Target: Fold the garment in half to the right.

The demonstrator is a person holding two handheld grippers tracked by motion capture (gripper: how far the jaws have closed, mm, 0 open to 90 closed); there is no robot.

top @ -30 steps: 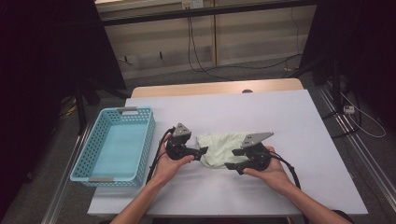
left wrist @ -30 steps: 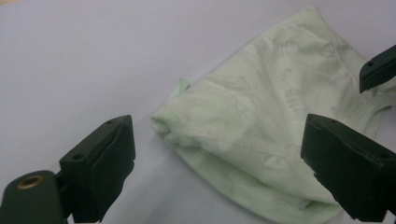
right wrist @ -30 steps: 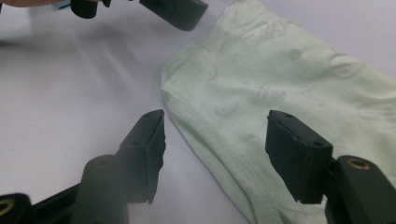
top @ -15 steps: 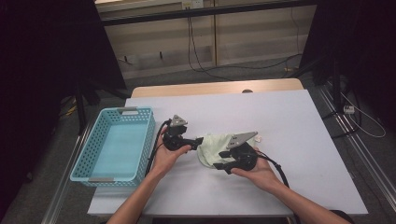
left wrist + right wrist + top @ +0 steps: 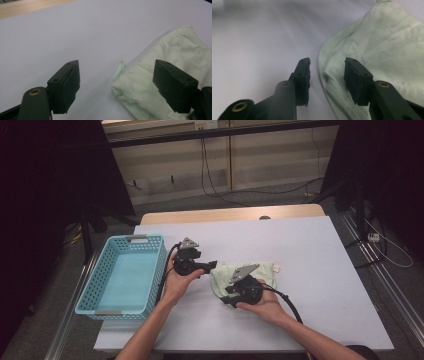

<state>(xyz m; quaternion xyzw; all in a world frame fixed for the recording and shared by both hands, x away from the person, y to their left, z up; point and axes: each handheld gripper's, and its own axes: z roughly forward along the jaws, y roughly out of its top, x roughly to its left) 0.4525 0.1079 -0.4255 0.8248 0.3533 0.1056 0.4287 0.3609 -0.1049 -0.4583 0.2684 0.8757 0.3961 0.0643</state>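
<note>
cloth (image 5: 260,271) on table (image 5: 320,250) right of basket (image 5: 122,275), left tongs (image 5: 214,265) between them

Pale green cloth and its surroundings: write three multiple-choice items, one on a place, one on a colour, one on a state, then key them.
1. Where does the pale green cloth lie?
A. in the basket
B. on the table
C. on the floor

2. What colour is the basket?
A. light blue
B. red
C. black

3. How does the right gripper stand?
A. shut on the cloth
B. jaws apart over the cloth's edge
C. inside the basket

Answers: 1 B, the cloth rests on the white table; 2 A, its mesh walls are light blue; 3 B, a gap shows between its pads, which have just been closing.
</note>
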